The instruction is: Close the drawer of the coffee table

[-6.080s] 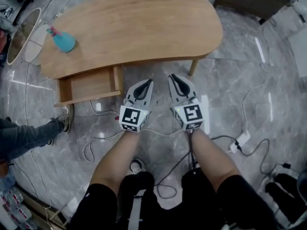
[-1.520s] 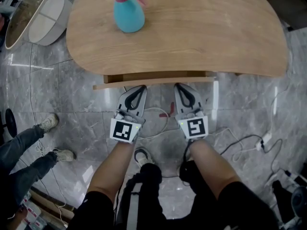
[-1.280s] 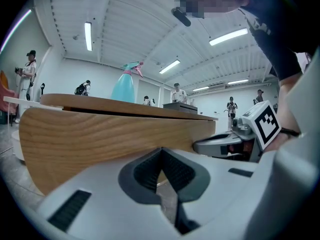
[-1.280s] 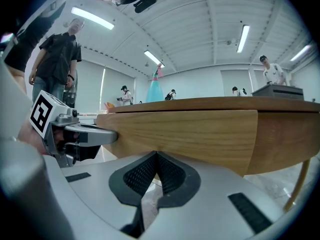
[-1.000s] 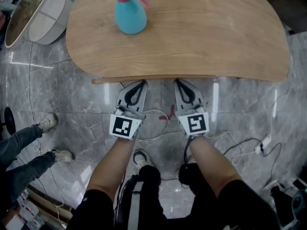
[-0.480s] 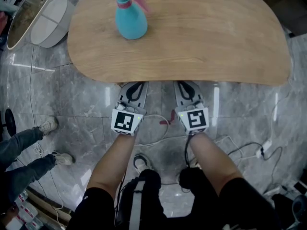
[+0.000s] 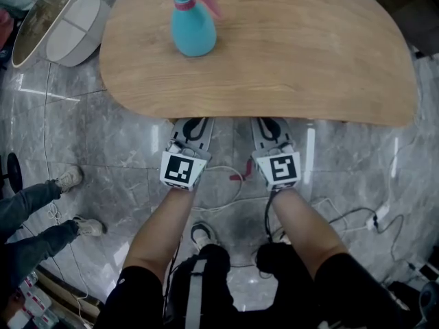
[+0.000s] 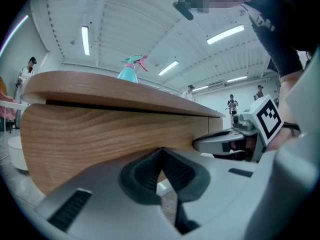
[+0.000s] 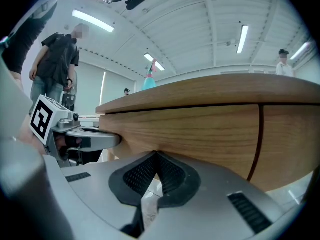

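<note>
The wooden coffee table fills the top of the head view, and its top hides the drawer there. My left gripper and right gripper sit side by side with their tips under the table's near edge. In the left gripper view, the shut tips of the left gripper rest against the drawer front. The right gripper view shows the right gripper shut, its tips against the drawer front. That front lies level with the panel beside it, a thin seam between them. Neither gripper holds anything.
A teal spray bottle with a pink trigger stands on the tabletop at the back left. A round white object sits on the floor at the upper left. Cables trail under my arms. A bystander's legs are at the left.
The drawer, which stood out at the table's near left, has slid in under the tabletop. Both grippers moved forward with it, and their tips are now hidden under the table edge.
</note>
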Tool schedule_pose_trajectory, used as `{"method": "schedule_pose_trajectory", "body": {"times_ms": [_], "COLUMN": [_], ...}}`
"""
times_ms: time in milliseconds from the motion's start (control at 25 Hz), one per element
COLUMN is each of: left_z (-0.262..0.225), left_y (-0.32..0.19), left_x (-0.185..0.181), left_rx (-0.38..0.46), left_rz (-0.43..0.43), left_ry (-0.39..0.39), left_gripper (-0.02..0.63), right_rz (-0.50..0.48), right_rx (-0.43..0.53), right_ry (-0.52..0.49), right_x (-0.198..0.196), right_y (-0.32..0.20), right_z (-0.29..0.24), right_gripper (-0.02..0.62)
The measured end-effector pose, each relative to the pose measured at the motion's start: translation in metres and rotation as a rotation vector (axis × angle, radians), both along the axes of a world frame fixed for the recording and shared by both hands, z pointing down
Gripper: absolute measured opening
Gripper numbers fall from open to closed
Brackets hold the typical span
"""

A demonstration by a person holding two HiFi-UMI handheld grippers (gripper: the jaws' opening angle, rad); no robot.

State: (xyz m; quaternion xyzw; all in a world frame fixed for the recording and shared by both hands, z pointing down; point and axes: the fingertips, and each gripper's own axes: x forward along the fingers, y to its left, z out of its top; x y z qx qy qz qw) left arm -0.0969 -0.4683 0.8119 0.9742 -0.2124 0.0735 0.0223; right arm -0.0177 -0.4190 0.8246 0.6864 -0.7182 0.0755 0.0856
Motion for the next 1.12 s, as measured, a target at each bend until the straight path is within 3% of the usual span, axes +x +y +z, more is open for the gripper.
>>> {"method": "schedule_pose_trajectory", "body": {"times_ms": [200, 400, 560, 840, 1120], "left_z": [0.0, 0.005, -0.008, -0.065, -0.163], "left_y": [0.005, 0.036, 0.055, 0.076, 0.112], "left_x": [-0.003, -0.014, -0.021, -0.029, -0.047], "left_rx": [0.005, -0.07, -0.108, -0.106, -0.116], "left_rz": [-0.005, 0.009, -0.006, -0.017, -0.003], "left_ry": [-0.023, -0.056, -0.071, -0.071, -0.041], "left_gripper": [0.006, 0.006, 0.006, 0.006, 0.006], "right_rz": [-0.012, -0.072, -0.06, -0.026, 0.017], "right_rx": [-0.043, -0.057, -0.078, -0.018, 0.046], "right_ry": [0.012, 0.008, -0.018, -0.041, -0.108], "right_x": [-0.006, -0.033, -0.041, -0.037, -0.043], "right_y": [0.005, 0.035, 0.06, 0.079, 0.106], "right_z": [0.0, -0.014, -0.031, -0.11, -0.212], "right_gripper": [0.009, 0.009, 0.009, 0.009, 0.009]}}
